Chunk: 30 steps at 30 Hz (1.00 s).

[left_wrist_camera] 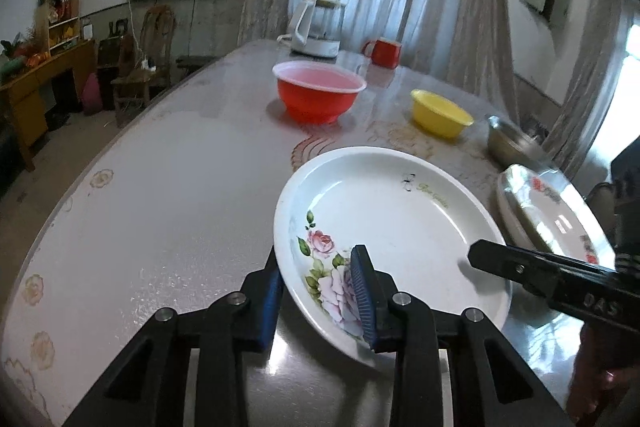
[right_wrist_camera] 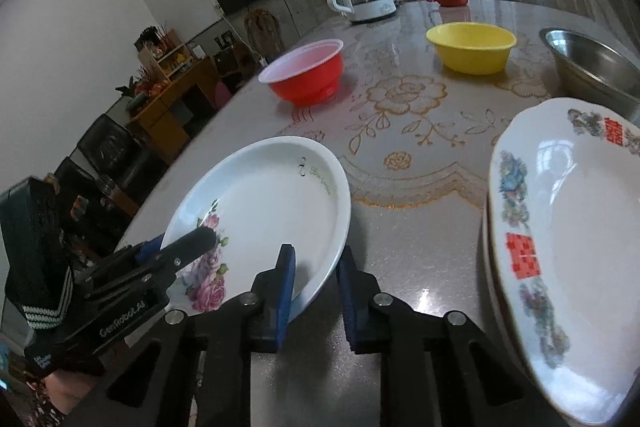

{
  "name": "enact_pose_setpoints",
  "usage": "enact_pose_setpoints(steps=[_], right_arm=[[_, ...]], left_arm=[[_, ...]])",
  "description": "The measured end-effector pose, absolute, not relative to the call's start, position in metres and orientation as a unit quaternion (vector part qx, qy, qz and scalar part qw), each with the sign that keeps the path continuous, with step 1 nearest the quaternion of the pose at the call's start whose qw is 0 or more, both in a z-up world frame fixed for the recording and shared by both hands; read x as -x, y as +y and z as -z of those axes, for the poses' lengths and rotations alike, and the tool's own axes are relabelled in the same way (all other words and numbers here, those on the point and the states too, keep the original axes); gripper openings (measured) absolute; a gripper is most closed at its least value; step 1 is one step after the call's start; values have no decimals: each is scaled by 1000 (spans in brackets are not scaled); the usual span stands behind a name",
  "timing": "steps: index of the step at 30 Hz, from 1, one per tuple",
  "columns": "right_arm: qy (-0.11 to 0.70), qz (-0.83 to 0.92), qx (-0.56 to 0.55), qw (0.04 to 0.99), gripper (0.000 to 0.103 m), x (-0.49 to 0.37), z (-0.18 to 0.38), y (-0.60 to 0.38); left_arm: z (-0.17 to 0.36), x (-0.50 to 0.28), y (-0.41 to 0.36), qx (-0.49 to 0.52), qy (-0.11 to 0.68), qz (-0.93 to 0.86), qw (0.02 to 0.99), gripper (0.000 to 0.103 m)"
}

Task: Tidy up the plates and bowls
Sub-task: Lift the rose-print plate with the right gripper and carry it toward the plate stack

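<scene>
A white plate with pink roses [left_wrist_camera: 392, 223] is tilted above the table, held at two sides of its rim. My left gripper [left_wrist_camera: 320, 291] is shut on its near-left rim, one blue pad above and one below. My right gripper [right_wrist_camera: 316, 279] is shut on its near-right rim [right_wrist_camera: 320, 227] and shows in the left wrist view as a black finger [left_wrist_camera: 520, 267]. A stack of white plates with red and blue decoration [right_wrist_camera: 568, 227] lies to the right. A red bowl [left_wrist_camera: 318, 91], a yellow bowl [left_wrist_camera: 440, 113] and a steel bowl [right_wrist_camera: 592, 67] stand behind.
A white kettle [left_wrist_camera: 316, 27] and a red mug [left_wrist_camera: 384, 51] stand at the table's far end by the curtains. The table's left edge [left_wrist_camera: 80, 187] curves past a wooden cabinet and chairs. The cloth has gold flower embroidery [right_wrist_camera: 404, 95].
</scene>
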State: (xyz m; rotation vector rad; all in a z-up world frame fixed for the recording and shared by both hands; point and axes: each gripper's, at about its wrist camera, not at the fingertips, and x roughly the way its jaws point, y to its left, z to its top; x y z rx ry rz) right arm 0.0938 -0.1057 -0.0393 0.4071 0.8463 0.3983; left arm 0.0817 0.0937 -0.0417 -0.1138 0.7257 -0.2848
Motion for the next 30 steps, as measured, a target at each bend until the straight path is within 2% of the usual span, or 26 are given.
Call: enact_pose_setpoints(steps=[18,30], right_arm=[[367,-171,-206,891,19,-66,11,-138],[344,-127,-247,897,19,-44,-1,-193]], left_arm=[[8,-67,65,52,301,170,937,33],[-17,-72,2,23,291,222,930,33]])
